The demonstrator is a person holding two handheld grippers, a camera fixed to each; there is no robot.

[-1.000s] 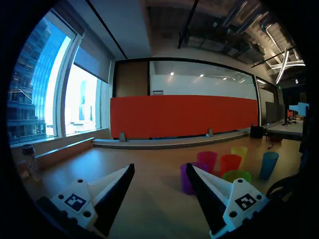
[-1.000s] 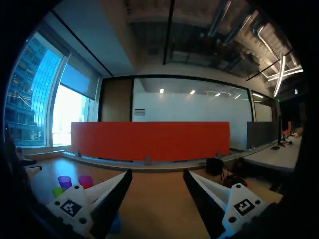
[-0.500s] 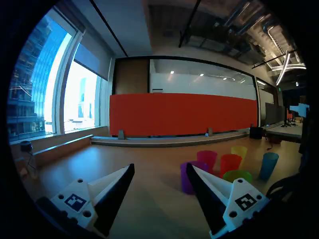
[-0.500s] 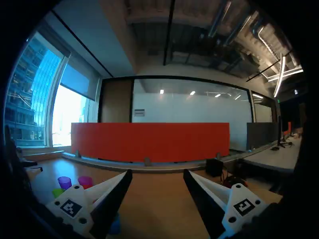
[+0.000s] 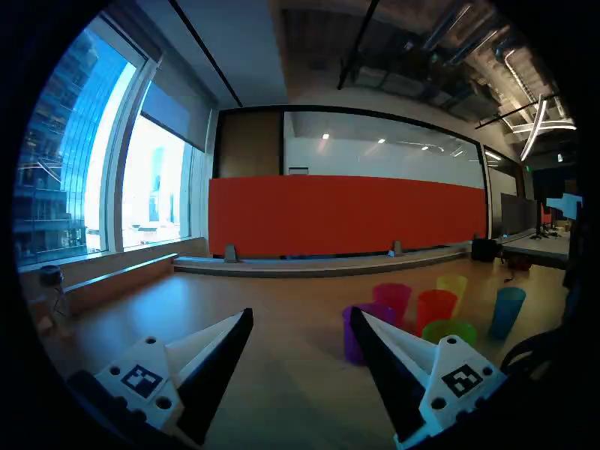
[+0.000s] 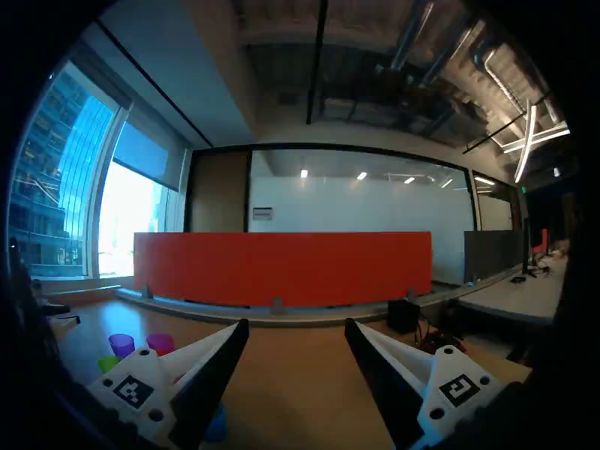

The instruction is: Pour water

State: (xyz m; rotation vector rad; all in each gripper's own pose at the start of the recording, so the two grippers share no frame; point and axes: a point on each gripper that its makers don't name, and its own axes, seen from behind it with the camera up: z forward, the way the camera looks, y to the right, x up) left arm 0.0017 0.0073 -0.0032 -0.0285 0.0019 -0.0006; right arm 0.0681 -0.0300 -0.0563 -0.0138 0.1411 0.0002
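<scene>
Left gripper [image 5: 300, 334] spread wide, empty; six plastic cups [image 5: 433, 307] clustered ahead-right on wooden table [image 5: 285, 300]. Right gripper [image 6: 296, 341] wide, empty; purple cup [image 6: 121, 343] and pink cup [image 6: 159, 342] far left.

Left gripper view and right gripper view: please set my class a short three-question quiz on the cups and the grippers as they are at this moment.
1. True or false: the left gripper is shut on a cup.
2. Among the cups in the left gripper view, the blue cup stands: A farthest left; B farthest right; C on its side.
3. Fill in: in the right gripper view, the purple cup stands next to the ___ cup.

Key
1. False: its fingers stand apart with nothing between them.
2. B.
3. Pink: the pink cup is just to its right.
</scene>
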